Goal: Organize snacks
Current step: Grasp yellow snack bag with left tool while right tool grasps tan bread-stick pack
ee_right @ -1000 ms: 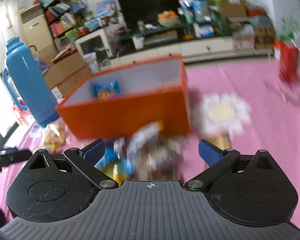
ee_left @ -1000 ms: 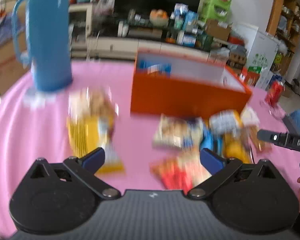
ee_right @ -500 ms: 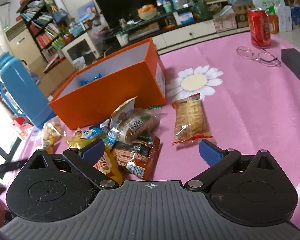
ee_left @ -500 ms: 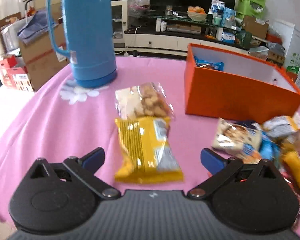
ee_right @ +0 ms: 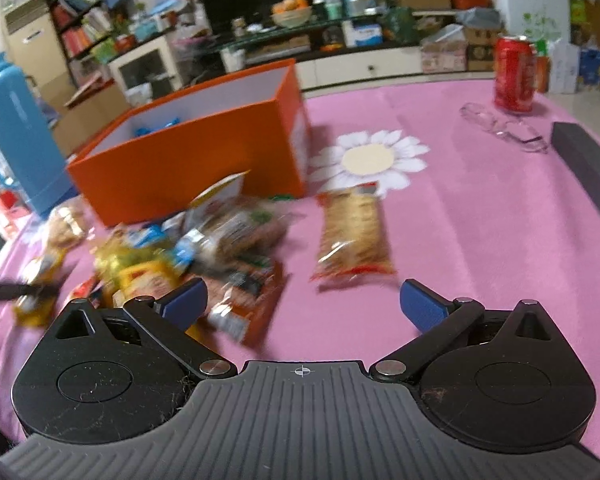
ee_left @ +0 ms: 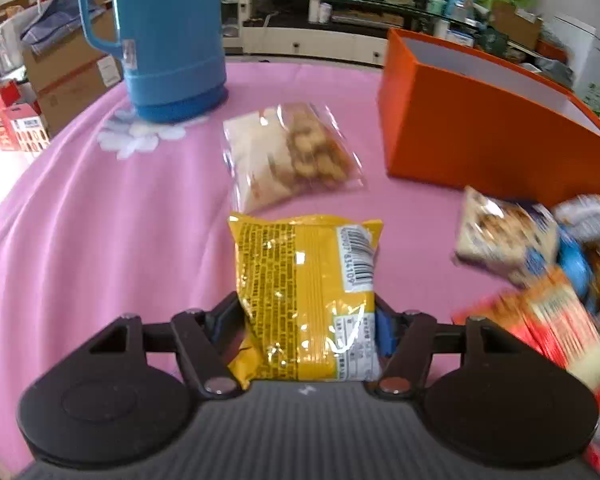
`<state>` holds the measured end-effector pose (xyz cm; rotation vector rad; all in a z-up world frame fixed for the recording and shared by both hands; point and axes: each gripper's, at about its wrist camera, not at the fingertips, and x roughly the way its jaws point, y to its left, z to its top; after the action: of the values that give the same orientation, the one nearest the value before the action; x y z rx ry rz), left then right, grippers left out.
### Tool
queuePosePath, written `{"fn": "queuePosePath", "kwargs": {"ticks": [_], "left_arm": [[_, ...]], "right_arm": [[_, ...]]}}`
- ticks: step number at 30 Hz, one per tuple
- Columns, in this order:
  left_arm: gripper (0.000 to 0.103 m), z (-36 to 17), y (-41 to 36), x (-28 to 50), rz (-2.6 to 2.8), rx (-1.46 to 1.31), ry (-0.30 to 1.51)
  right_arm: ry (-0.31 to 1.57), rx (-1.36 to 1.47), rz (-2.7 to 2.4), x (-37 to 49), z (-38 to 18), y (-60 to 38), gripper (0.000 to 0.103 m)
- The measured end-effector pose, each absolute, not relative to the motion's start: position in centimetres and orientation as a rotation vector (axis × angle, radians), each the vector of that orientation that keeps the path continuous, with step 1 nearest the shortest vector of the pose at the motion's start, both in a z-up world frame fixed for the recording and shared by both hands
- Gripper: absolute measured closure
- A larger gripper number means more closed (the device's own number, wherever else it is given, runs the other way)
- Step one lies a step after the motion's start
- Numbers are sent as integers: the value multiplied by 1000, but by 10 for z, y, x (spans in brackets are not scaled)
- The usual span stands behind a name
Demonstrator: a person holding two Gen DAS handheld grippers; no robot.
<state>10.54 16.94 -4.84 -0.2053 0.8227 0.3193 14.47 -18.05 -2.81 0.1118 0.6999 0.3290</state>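
Note:
A yellow snack packet (ee_left: pixel 304 280) lies on the pink tablecloth (ee_left: pixel 100 240), its near end between the fingers of my left gripper (ee_left: pixel 305 320). The jaws are closing and their pads press on both sides of the packet. Beyond it lies a clear bag of biscuits (ee_left: pixel 292 152), and an orange box (ee_left: pixel 480 144) stands at the right. My right gripper (ee_right: pixel 304 300) hangs open over the cloth with nothing between its fingers. Just ahead of it lie a golden packet (ee_right: pixel 354 236) and a pile of several snacks (ee_right: pixel 204 248). A blue packet (ee_right: pixel 156 128) sits inside the orange box (ee_right: pixel 188 160).
A tall blue thermos (ee_left: pixel 168 32) stands at the far left of the table. At the far right are a red can (ee_right: pixel 516 76), a pair of glasses (ee_right: pixel 504 128) and a dark grey case (ee_right: pixel 584 168). Shelves and cartons fill the room behind.
My left gripper came forward and down over the yellow packet, and its wide jaws closed in on it. The right gripper stays open and has barely shifted.

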Motion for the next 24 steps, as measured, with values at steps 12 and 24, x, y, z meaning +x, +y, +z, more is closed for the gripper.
{"fn": "queuePosePath", "kwargs": {"ticks": [12, 24], "left_arm": [[33, -53, 141, 95, 287, -163, 818], [32, -52, 119, 68, 235, -133, 827]], "right_arm": [[764, -68, 229, 229, -47, -163, 53], [748, -112, 255, 168, -48, -184, 84]]}}
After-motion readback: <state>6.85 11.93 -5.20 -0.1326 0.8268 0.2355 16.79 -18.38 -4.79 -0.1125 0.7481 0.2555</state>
